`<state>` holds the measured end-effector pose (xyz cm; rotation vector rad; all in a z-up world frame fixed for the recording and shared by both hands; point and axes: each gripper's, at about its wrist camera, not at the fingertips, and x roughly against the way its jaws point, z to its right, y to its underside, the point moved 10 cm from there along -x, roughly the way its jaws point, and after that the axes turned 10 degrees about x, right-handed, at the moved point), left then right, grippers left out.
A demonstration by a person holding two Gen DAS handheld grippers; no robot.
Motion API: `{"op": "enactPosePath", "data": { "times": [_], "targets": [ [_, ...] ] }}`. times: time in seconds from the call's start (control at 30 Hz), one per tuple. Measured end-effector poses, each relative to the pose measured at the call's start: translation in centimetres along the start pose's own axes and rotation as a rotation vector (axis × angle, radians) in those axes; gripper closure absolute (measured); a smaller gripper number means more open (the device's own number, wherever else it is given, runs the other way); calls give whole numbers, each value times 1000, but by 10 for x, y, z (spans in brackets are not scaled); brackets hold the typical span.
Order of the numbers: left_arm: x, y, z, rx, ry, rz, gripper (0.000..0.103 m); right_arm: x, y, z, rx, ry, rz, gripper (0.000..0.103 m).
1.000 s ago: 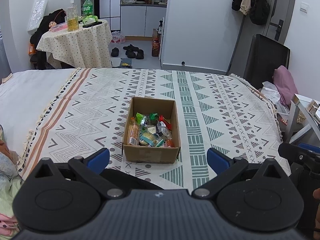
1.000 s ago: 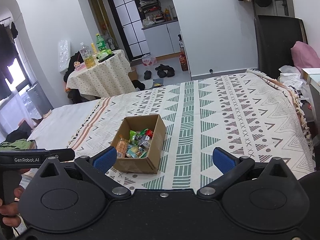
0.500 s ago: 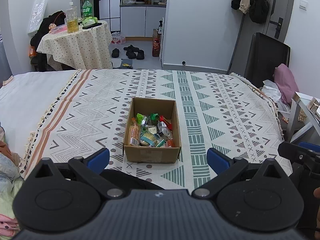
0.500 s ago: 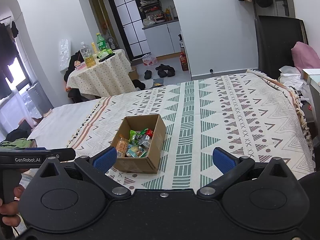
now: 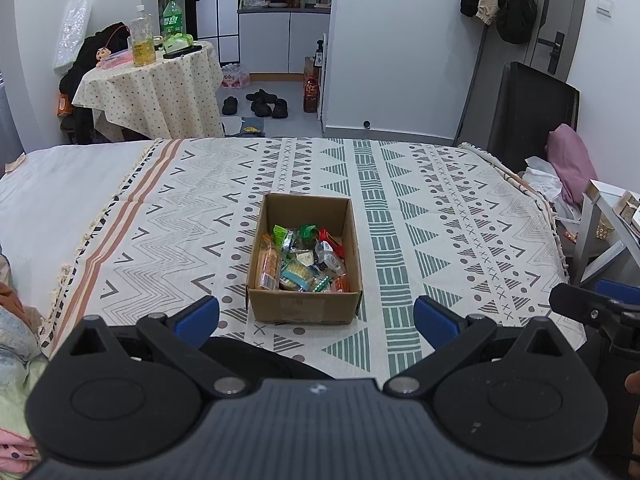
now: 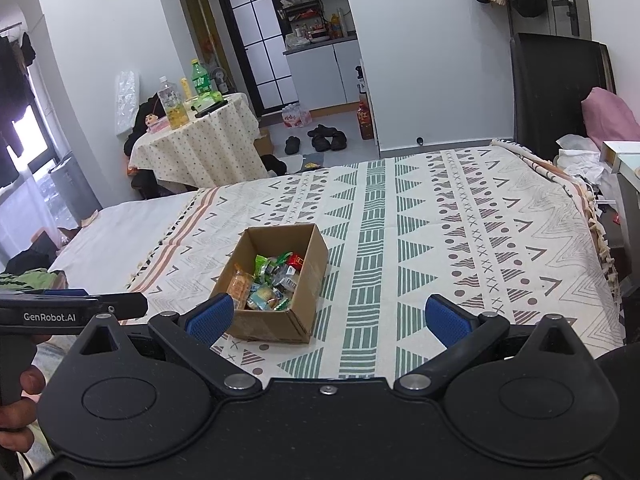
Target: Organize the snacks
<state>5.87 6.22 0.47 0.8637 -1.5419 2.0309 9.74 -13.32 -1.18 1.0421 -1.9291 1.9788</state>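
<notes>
Left gripper [image 5: 316, 316] spread wide, holding nothing; right gripper [image 6: 330, 318] likewise wide, nothing held. Both hover short of the cardboard box [image 5: 305, 304]. Snack packets [image 5: 302, 262] heaped inside box. Box sits on patterned bedspread [image 5: 440, 216], near its front edge.

Black tongs [image 5: 316, 316] — blue pads [image 5: 198, 314], silver screws, "GenRobot.AI" lettering.

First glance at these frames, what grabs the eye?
The open cardboard box in the middle of the patterned bedspread, packed with bright snack packets. Both grippers, left and right, hang open and empty short of it. Behind, a round table with bottles stands left of the bed.
</notes>
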Motion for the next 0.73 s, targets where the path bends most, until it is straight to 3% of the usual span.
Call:
{"op": "enactPosePath", "data": {
  "times": [0.73],
  "targets": [
    [1,2,4,-13,-2,0,0,-4,3,1,-1,22,-8,0]
  ]
}}
